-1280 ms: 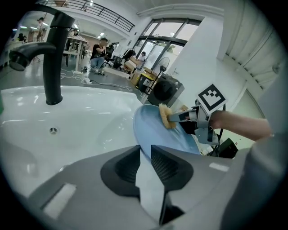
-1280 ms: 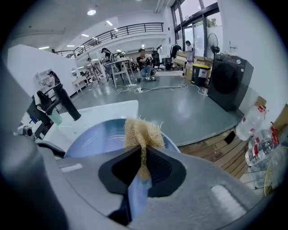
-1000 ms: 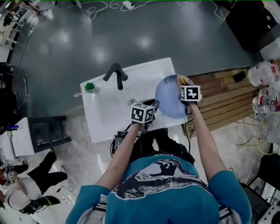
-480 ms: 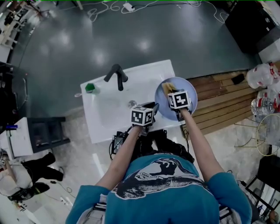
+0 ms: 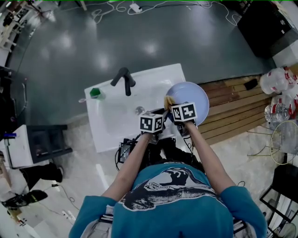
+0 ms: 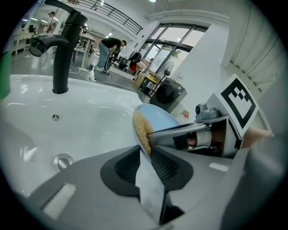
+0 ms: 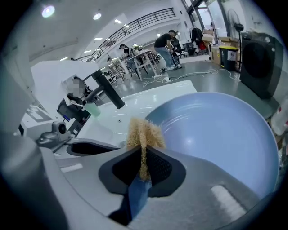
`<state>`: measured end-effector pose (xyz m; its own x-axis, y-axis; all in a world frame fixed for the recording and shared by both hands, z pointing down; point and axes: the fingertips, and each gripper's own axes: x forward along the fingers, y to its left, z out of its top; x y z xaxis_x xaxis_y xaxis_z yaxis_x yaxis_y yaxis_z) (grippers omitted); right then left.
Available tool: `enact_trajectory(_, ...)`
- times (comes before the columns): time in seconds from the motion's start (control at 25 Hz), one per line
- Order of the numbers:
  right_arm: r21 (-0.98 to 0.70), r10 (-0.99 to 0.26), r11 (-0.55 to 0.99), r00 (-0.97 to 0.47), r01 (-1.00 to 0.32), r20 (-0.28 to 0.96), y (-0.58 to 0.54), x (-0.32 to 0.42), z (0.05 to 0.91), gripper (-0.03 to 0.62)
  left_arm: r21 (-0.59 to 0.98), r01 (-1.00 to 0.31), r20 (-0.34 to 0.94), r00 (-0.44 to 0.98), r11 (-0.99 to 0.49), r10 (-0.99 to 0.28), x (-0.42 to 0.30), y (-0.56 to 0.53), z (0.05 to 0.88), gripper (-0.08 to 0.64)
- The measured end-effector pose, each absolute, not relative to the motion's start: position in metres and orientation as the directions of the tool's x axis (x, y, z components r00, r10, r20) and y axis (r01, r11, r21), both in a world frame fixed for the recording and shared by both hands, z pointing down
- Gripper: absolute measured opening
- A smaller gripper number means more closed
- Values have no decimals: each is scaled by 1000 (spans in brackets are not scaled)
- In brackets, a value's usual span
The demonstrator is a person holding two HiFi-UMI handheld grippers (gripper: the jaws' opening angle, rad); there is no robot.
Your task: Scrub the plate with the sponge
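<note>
Closest to me, my left gripper [image 6: 146, 155] is clamped on the lower rim of the light-blue plate [image 7: 216, 139]. The rim runs edge-on between the ribbed pads, which both press on it. The plate stands tilted up on that edge, not lying flat.

Just beside it, my right gripper [image 7: 144, 155] is closed on the tan sponge [image 7: 143, 134]. The sponge is pinched thin between the jaws, and its frayed top fans out above them. The sponge lies against the plate's inner face, at the edge nearest the left gripper and just above that gripper's jaws. In the head view the two marker cubes sit side by side, almost touching.

The plate hangs over the right-hand side of the white sink [image 5: 116, 116], with part of it reaching out past the sink's edge. Down in the basin I see the metal drain [image 6: 63, 161] and, on the far wall, a small overflow hole [image 6: 55, 117].

At the back of the sink the black faucet [image 5: 123, 79] stands upright with its spout over the basin. A small green object [image 5: 95, 92] sits at the far left corner of the sink; I cannot tell what it is.

Beyond, to the right, wooden boards [image 5: 233, 102] lie on the grey floor [image 5: 139, 32], with clear plastic bottles [image 5: 279, 81] past them. Cables [image 5: 116, 7] trail along the far edge of the floor.
</note>
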<state>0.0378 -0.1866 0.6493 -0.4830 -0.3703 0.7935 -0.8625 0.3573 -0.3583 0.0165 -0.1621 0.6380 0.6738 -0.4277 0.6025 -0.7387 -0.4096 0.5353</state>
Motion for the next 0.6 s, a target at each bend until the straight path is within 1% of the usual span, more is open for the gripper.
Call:
enact_trajectory(0.16,-417,-353,333,-521,-846,777,-186,41,648,32,545,-740,601,673,-395,-431,17,-161,638,91)
enact_trajectory(0.28,-419,-377,316,-518,-851,768,-190,55,642,32,572,-740,596,672,-354,-440,17,-161,638,84)
enact_trajectory(0.4,-357,-439,301,-461,-884,771,-197,87,631,32,577,-741,596,670,-344,-444,17,-160,637,81)
enact_trajectory(0.6,-216,-510,246,-315,-945,800,-209,164,618,32,557,-750,606,661,-357,-443,17,-160,638,83)
